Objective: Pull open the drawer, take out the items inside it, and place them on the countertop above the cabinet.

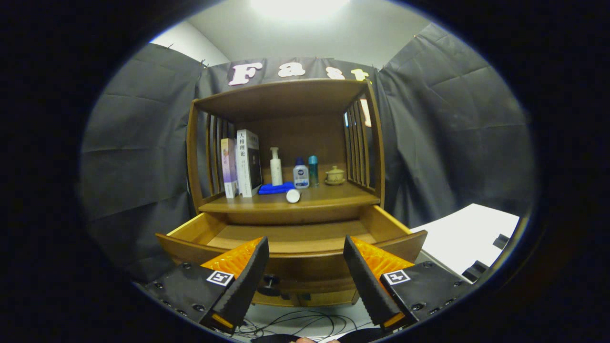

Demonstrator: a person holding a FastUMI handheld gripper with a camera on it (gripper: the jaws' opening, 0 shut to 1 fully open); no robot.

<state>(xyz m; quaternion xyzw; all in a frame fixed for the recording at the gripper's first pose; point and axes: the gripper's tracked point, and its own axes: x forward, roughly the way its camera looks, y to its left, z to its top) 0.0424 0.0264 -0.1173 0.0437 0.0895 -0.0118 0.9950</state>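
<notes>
A wooden cabinet stands ahead of me with its drawer (290, 238) pulled open; the part of the drawer's floor I see is bare. A dark knob (270, 283) sits on the drawer's front, low between my fingers. On the countertop (329, 196) above lie a folded blue cloth (276, 188) and a small white roll (293, 196) near its front edge. My gripper (306, 252) is open, its fingers apart in front of the drawer's front panel with nothing between them.
On the countertop stand two books (242, 164), a white pump bottle (276, 166), a small blue-capped bottle (300, 173), a teal can (313, 170) and a lidded ceramic jar (335, 176). A white table (469, 236) is to the right. Cables (295, 321) lie on the floor.
</notes>
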